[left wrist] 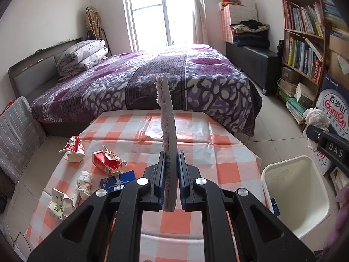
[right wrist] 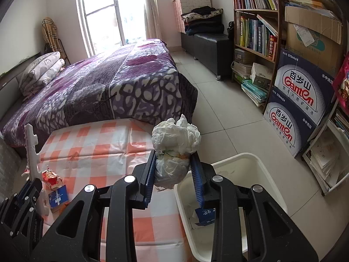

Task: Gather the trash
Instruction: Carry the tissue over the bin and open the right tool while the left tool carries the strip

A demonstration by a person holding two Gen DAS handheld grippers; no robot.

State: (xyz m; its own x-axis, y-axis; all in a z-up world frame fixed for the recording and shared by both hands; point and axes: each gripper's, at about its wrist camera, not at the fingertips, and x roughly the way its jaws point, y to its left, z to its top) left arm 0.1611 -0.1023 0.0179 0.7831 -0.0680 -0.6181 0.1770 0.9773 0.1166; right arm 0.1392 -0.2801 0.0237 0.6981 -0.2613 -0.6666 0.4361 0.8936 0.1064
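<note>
Left wrist view: my left gripper [left wrist: 171, 159] is clenched on a thin grey foam slab with a fuzzy pink edge [left wrist: 167, 118], upright above the orange-and-white checked tablecloth [left wrist: 202, 144]. Crushed red cartons [left wrist: 108, 160] lie at near left. My right gripper [right wrist: 173, 163] grasps a crumpled white tissue wad [right wrist: 176, 139] just over the cream plastic bin [right wrist: 261, 174] at right. Farther off is a purple patterned bed [right wrist: 109, 83].

Two wrist fisheyes, close over checked table [left wrist: 196, 144], angled down toward bed [right wrist: 122, 83], both sharing bin [right wrist: 250, 163]
</note>
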